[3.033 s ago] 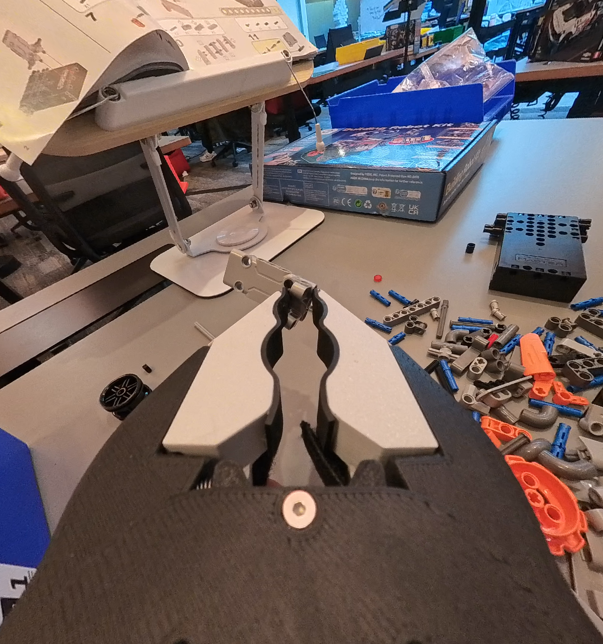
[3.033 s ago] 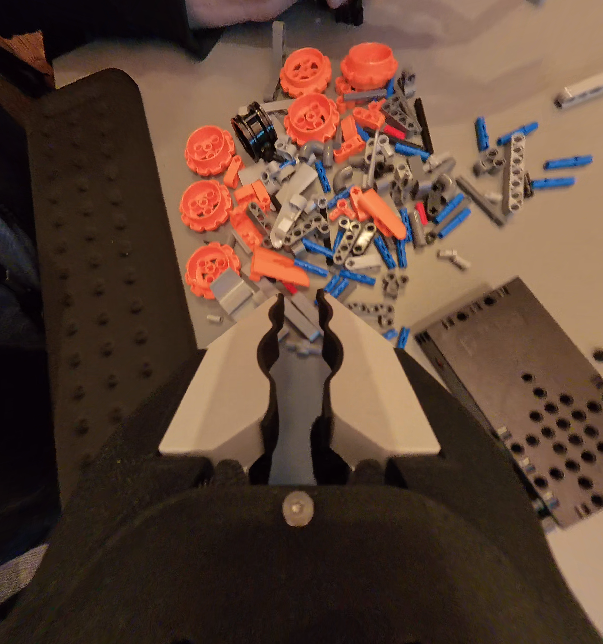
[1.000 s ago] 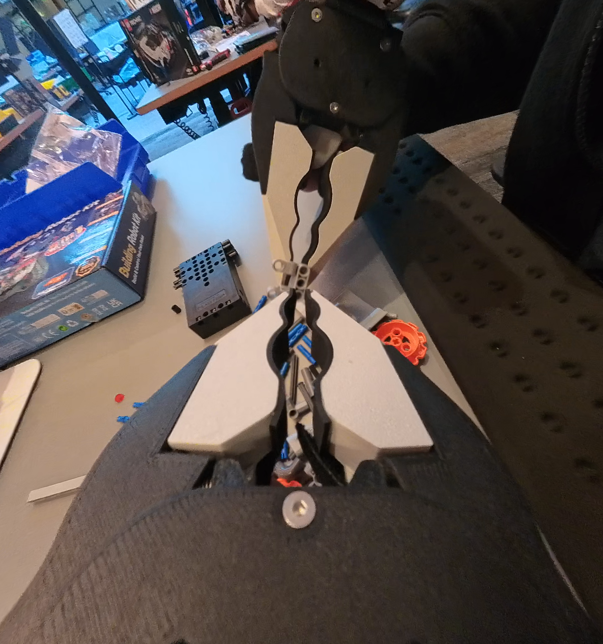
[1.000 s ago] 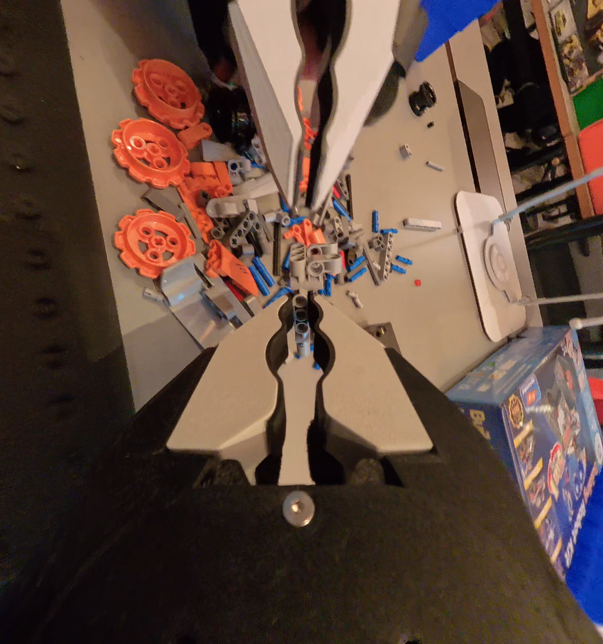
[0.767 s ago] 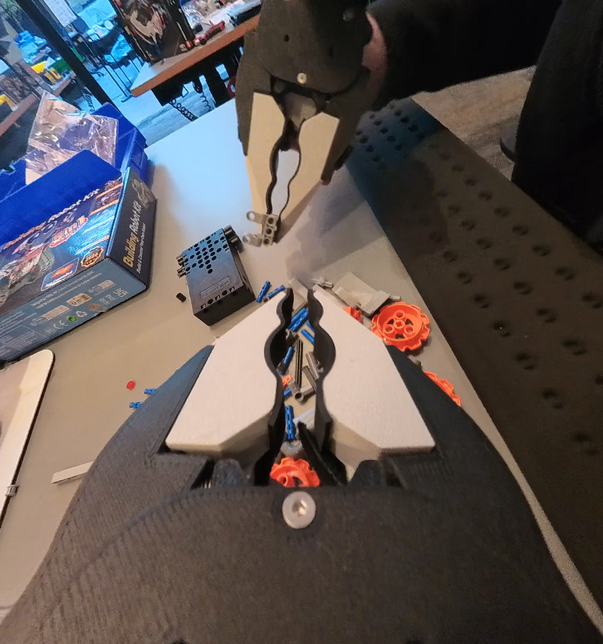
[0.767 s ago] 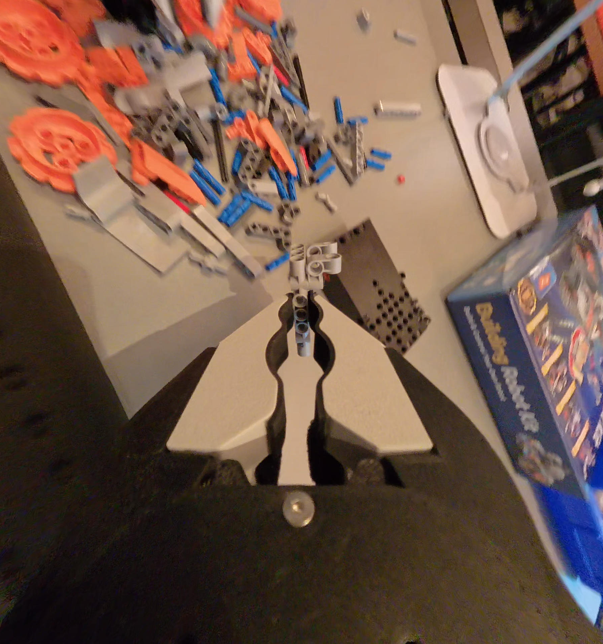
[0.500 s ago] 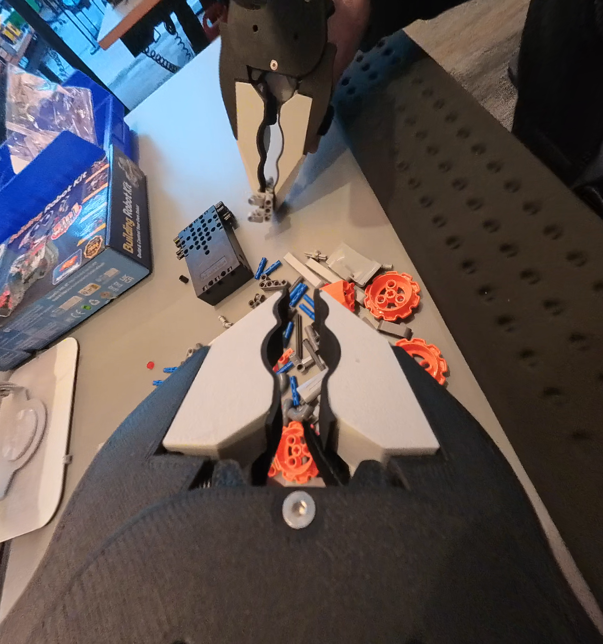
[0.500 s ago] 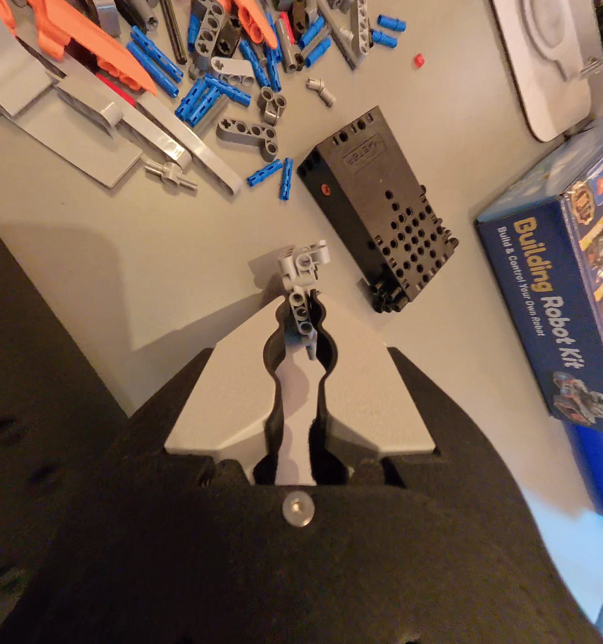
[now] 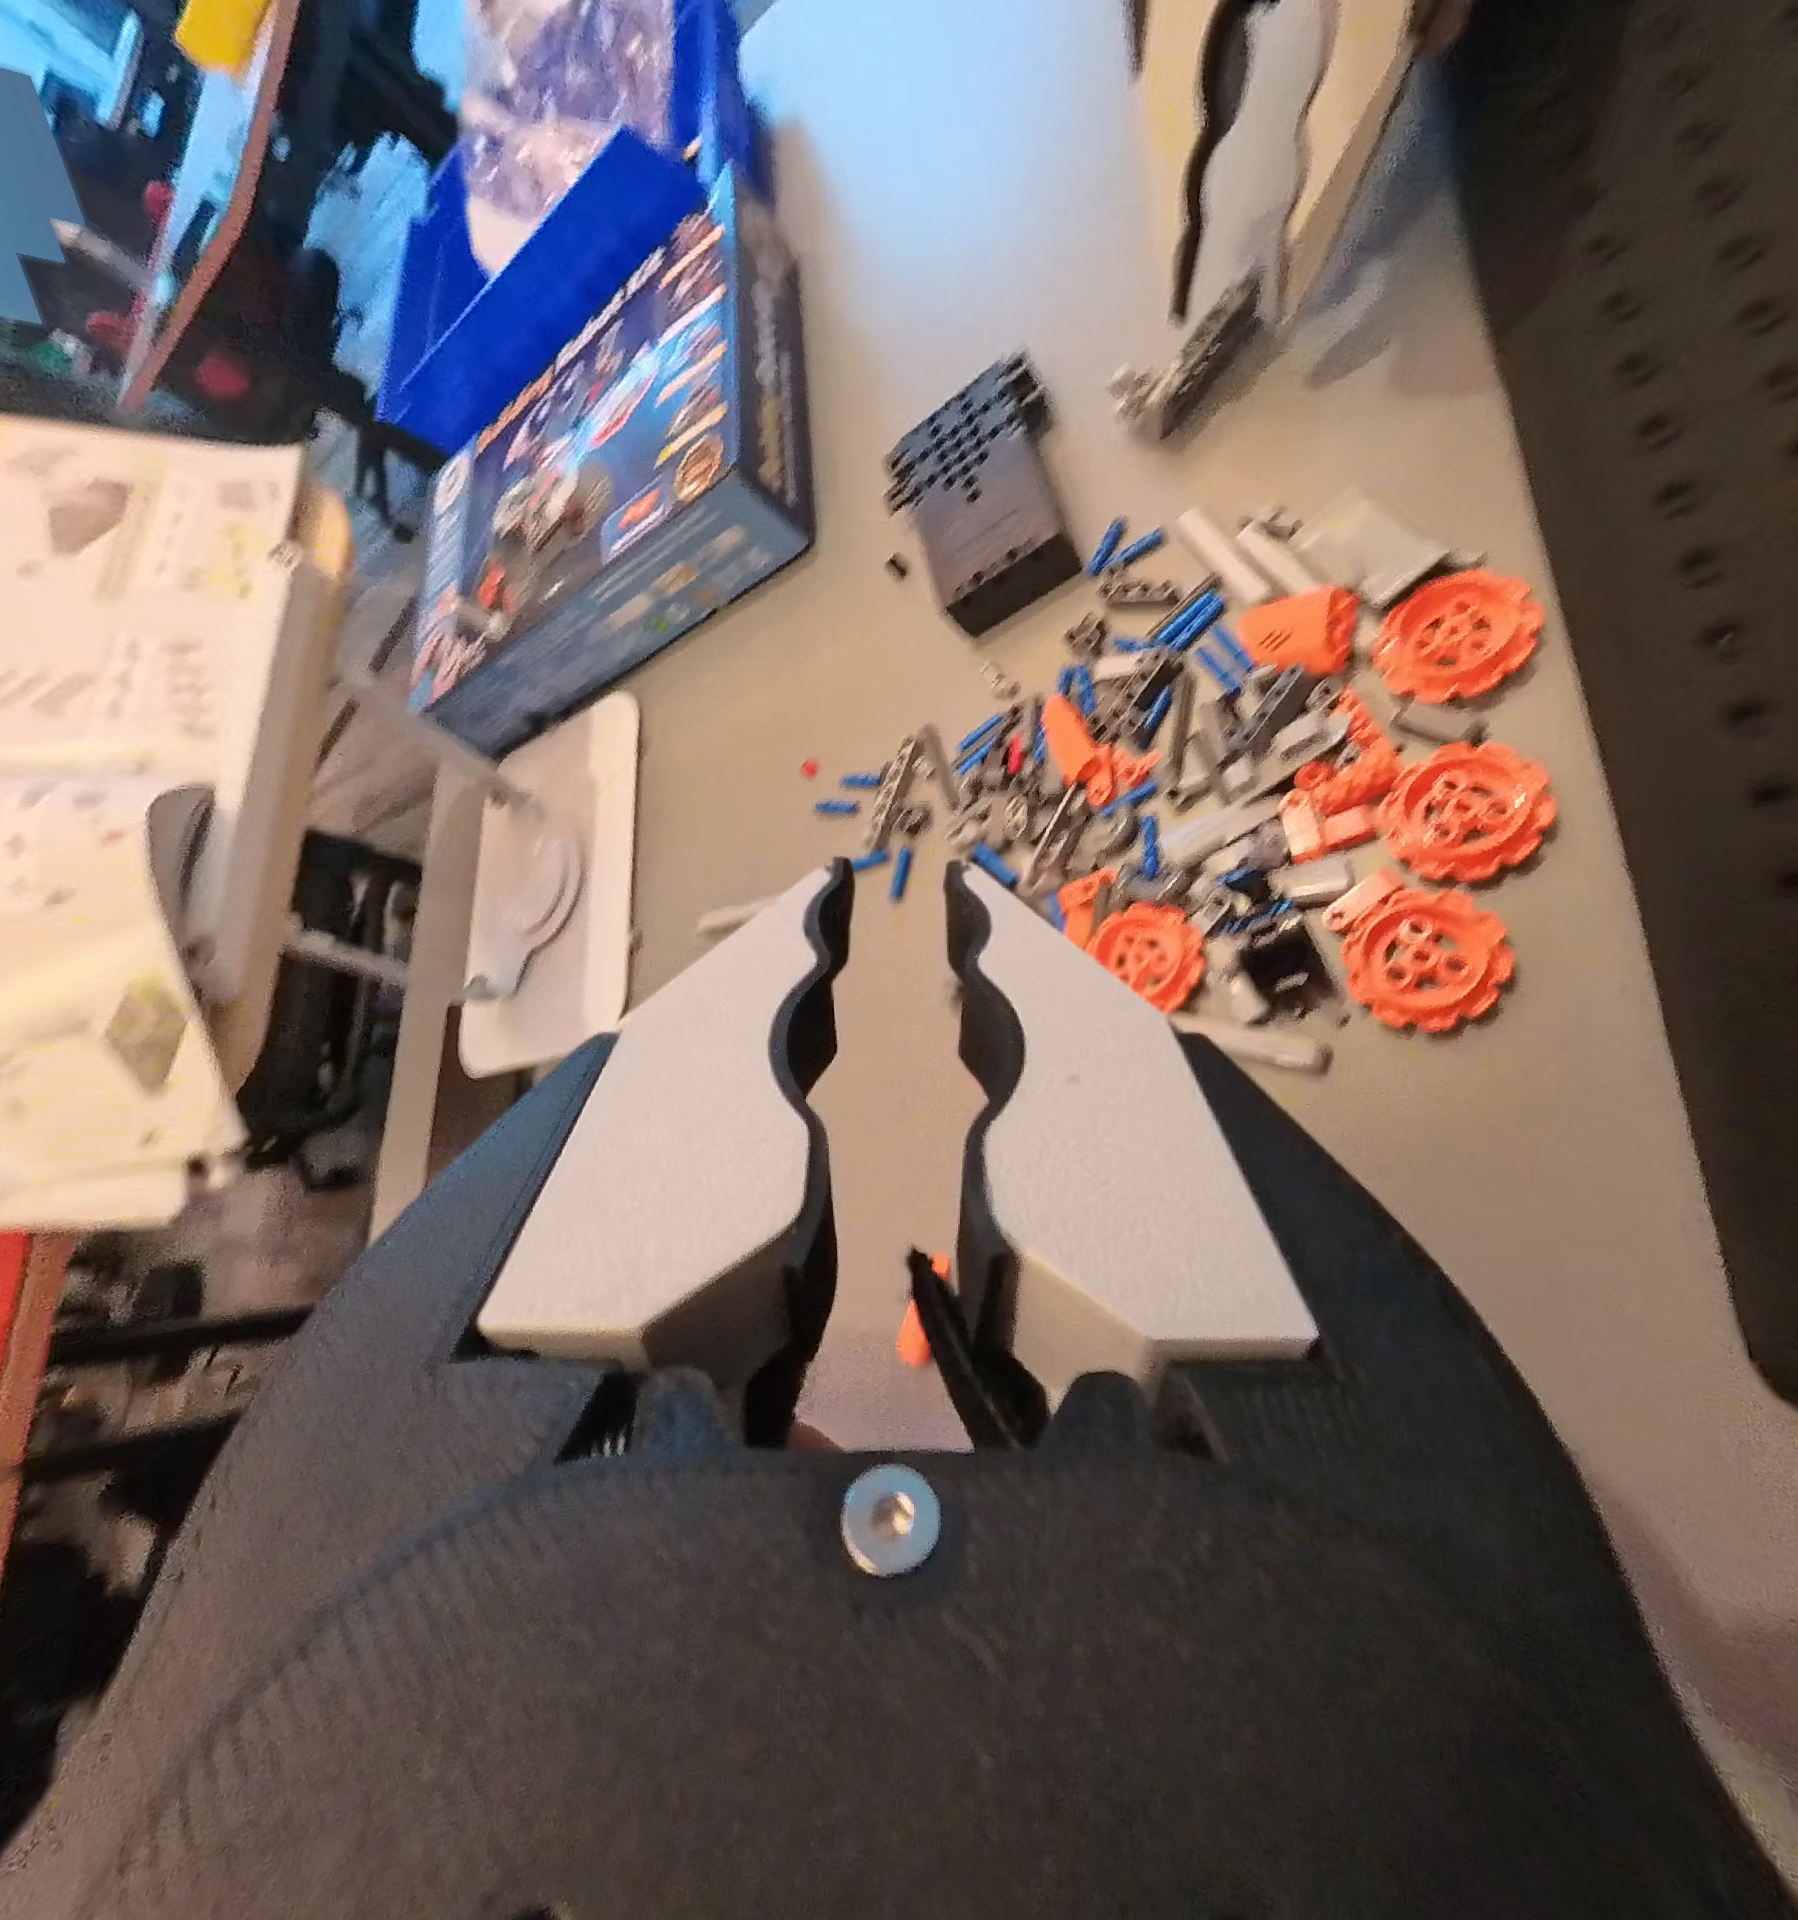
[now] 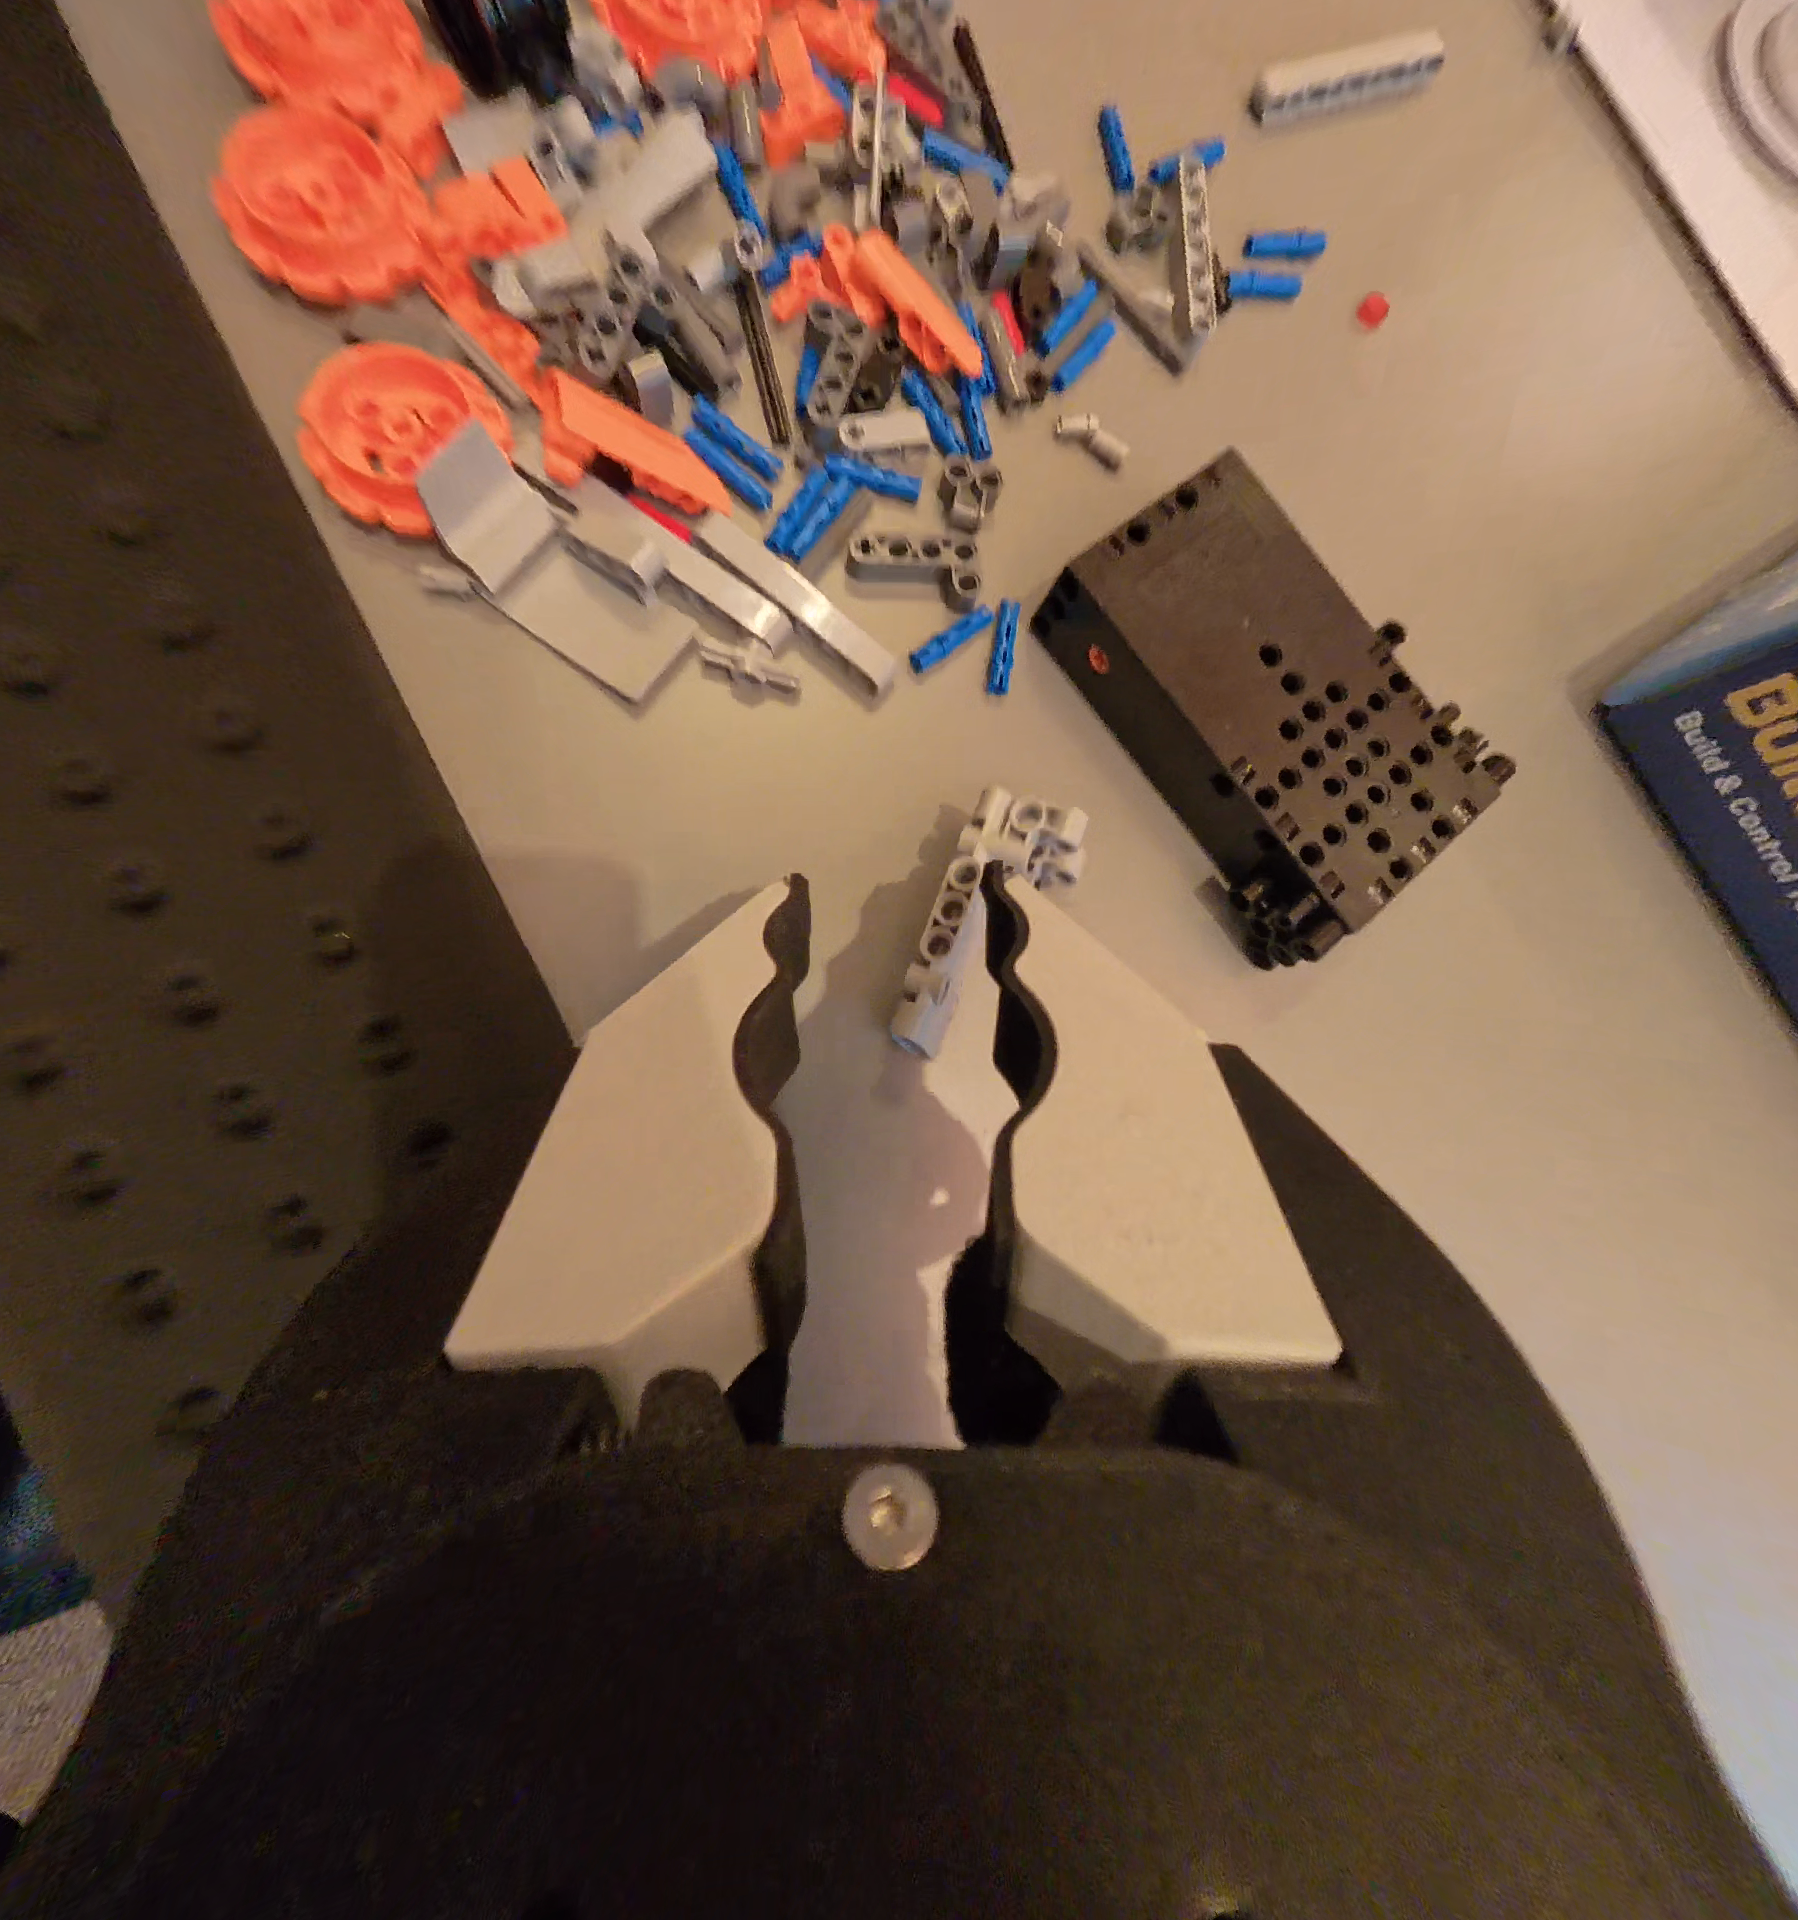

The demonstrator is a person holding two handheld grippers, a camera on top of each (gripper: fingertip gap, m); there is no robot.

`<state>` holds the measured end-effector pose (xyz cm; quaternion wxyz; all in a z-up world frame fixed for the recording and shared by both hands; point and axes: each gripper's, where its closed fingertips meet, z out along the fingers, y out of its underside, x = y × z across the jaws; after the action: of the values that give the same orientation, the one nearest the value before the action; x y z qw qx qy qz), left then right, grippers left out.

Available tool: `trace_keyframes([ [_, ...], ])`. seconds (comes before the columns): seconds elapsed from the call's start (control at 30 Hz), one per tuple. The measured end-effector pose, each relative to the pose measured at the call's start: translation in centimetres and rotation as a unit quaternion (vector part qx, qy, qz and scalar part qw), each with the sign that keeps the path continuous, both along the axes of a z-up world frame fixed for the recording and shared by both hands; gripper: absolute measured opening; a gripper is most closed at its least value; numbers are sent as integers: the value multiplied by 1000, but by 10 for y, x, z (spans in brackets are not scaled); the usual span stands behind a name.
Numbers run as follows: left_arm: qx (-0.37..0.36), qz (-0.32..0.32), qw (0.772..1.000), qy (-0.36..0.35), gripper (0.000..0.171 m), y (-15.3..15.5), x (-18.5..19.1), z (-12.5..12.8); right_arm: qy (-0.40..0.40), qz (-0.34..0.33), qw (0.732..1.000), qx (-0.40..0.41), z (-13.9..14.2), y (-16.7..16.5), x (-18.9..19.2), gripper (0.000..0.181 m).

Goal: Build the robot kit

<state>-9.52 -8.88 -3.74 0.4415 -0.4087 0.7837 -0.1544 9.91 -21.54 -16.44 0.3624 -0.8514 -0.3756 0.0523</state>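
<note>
My right gripper (image 10: 897,891) is open, low over the grey table (image 10: 666,790). A small grey beam assembly (image 10: 952,935) lies on the table between its fingers, leaning against the right finger (image 10: 1113,1143). A black perforated box (image 10: 1269,748) lies just beyond it to the right. My left gripper (image 9: 897,873) is open and empty, above the table at the near edge of a pile of loose parts (image 9: 1186,769). In the left wrist view the right gripper (image 9: 1227,301) shows far off, with the grey assembly (image 9: 1186,364) under its tips and the black box (image 9: 988,520) beside it.
Orange gear wheels (image 9: 1466,810), blue pins and grey beams fill the pile (image 10: 770,260). A blue kit box (image 9: 604,520) and blue bins (image 9: 521,239) stand at the far side. A stand with instruction sheets (image 9: 95,727) and its white base (image 9: 552,862) are left. A black studded mat (image 10: 147,727) borders the table. My right fingertips sit around 25 cm from my left ones.
My right gripper has lowered the grey assembly to the table beside the black box and opened, letting it go. My left gripper has pulled back, swung left and opened wider.
</note>
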Motion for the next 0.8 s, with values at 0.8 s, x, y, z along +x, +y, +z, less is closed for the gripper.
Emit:
trace_keyframes([
  [0.8,88,334,931,116,0,204,-188,-10,115,82,980,142,55,34,-100,17],
])
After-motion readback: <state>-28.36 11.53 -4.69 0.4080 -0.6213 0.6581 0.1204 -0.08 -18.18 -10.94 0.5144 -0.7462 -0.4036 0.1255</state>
